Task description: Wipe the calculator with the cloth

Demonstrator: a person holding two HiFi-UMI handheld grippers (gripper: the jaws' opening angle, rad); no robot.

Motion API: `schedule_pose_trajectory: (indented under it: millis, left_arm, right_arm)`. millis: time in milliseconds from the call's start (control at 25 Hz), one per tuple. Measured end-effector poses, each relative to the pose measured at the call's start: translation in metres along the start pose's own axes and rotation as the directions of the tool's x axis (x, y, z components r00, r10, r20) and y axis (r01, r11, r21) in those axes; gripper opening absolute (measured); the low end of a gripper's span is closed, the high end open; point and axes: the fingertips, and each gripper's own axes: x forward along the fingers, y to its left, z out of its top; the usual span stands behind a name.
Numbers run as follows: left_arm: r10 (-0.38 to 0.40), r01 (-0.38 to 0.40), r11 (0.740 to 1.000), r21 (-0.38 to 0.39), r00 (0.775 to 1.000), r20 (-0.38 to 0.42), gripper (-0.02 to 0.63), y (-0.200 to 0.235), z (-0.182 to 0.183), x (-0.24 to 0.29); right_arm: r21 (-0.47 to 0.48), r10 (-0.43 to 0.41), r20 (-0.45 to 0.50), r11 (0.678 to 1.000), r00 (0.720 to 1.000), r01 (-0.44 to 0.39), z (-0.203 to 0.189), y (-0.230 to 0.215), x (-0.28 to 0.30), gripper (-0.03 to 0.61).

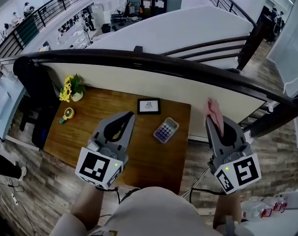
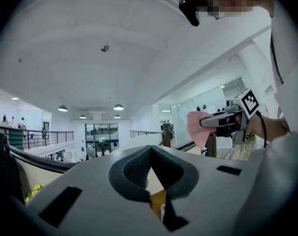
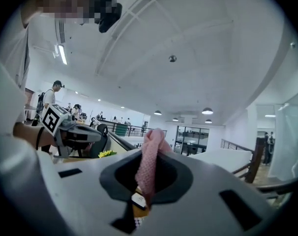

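The calculator (image 1: 165,130), grey with pale coloured keys, lies tilted on the wooden table (image 1: 100,107), right of centre. My left gripper (image 1: 128,116) hovers to its left, jaws closed tip to tip with nothing between them (image 2: 150,150). My right gripper (image 1: 214,120) is held out past the table's right edge, shut on a pink cloth (image 1: 213,110) that sticks up from the jaws (image 3: 148,154). In the right gripper view the cloth (image 3: 150,165) hangs folded through the jaw opening. Both grippers are raised and level, well above the calculator.
A small black picture frame (image 1: 149,106) stands behind the calculator. Sunflowers in a pot (image 1: 70,87) and a small yellow object (image 1: 68,114) sit at the table's left end. A black railing (image 1: 188,70) curves behind the table. A dark chair (image 1: 36,97) stands at left.
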Motion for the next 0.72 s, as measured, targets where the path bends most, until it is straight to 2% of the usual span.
schedule_pose_trajectory:
  millis: [200, 280, 480, 720]
  left_arm:
    - [0.013, -0.013, 1.000, 0.021, 1.000, 0.016, 0.002, -0.003, 0.011, -0.013]
    - [0.020, -0.020, 0.999, 0.032, 1.000, 0.009, 0.002, -0.004, 0.009, -0.016]
    - [0.000, 0.000, 1.000, 0.011, 0.999, -0.046, 0.002, -0.012, -0.016, -0.019]
    - [-0.003, 0.004, 1.000, 0.017, 0.996, -0.093, 0.002, -0.017, -0.033, -0.021]
  right_arm:
    - [0.066, -0.019, 0.039, 0.998, 0.999, 0.017, 0.006, 0.005, -0.019, 0.026]
    - [0.096, 0.003, 0.038, 0.995, 0.999, -0.007, 0.002, 0.012, -0.022, 0.026]
    - [0.141, 0.104, -0.044, 0.985, 0.994, -0.097, -0.032, 0.046, -0.023, 0.026]
    - [0.159, 0.102, -0.087, 0.983, 0.991, -0.087, -0.050, 0.047, -0.024, 0.026]
